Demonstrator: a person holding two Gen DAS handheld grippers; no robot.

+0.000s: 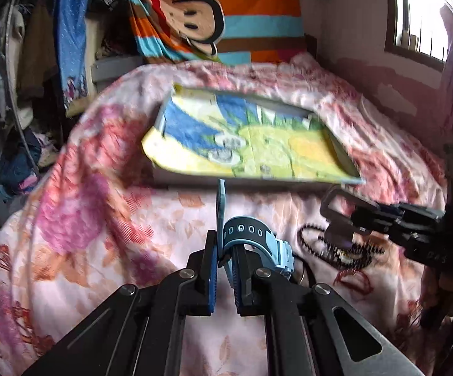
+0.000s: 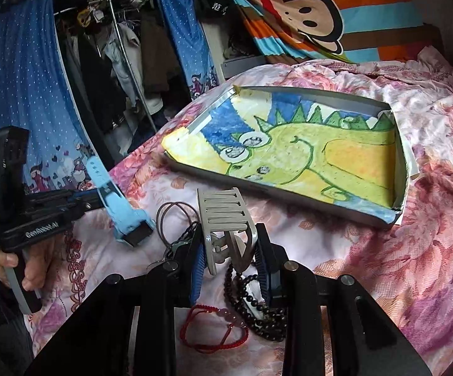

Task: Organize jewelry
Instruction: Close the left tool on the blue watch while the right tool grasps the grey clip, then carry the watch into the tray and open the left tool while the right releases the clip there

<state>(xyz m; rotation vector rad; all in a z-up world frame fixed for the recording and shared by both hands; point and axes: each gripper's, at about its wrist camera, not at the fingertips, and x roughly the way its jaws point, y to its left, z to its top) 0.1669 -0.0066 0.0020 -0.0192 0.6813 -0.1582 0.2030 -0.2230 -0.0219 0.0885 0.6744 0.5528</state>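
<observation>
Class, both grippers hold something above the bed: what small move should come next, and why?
Probably carry both items forward to the shallow box lined with the dinosaur drawing. The left gripper is shut on the blue watch, the right gripper on the silver hair claw, both look lifted off the floral bedspread, and the box holds no jewelry yet.

The left hand-held gripper [image 1: 223,269] pointed down at a slant, and its jaws were pressed tight on a blue watch [image 1: 251,238]. A hand [image 2: 23,269] held its handle from below. The right hand-held gripper [image 2: 231,269] also tipped downward, its jaws squeezing a silver hair clip [image 2: 226,219].
</observation>
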